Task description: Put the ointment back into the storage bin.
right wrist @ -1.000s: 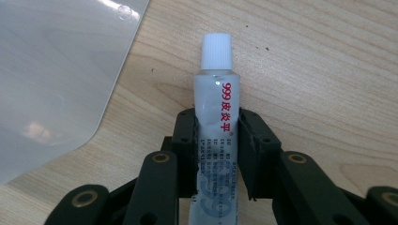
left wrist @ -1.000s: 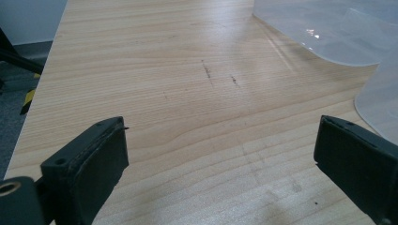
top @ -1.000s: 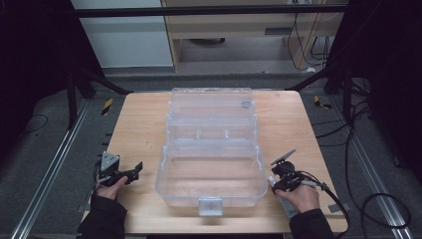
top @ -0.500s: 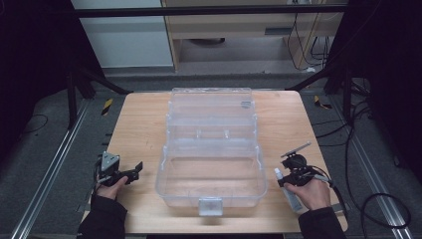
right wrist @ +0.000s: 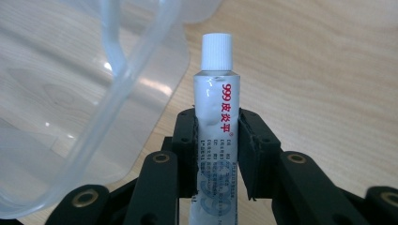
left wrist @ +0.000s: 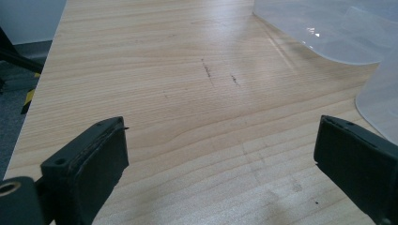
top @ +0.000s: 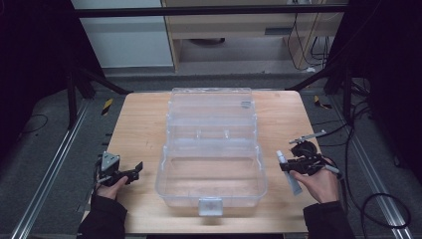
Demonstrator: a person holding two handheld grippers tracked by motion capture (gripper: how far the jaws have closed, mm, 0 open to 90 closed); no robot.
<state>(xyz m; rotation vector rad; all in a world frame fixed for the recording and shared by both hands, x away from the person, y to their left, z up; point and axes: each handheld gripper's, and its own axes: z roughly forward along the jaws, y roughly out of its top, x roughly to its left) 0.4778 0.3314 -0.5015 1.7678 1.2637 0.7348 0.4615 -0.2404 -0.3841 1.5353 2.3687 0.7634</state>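
Two jaws of right gripper [right wrist: 217,154] clamped on white tube [right wrist: 217,126], cap forward, just beside open clear box [top: 211,199], probably for dropping inside. Left gripper [top: 130,173] spread wide, resting idle on table [left wrist: 187,93].

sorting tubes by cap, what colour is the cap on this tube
White, on the tube; clearest in the right gripper view.

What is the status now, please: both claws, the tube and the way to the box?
Right claw shut on white tube, cap forward. Left claw open, nothing between jaws. Clear box open beside tube, nothing between.
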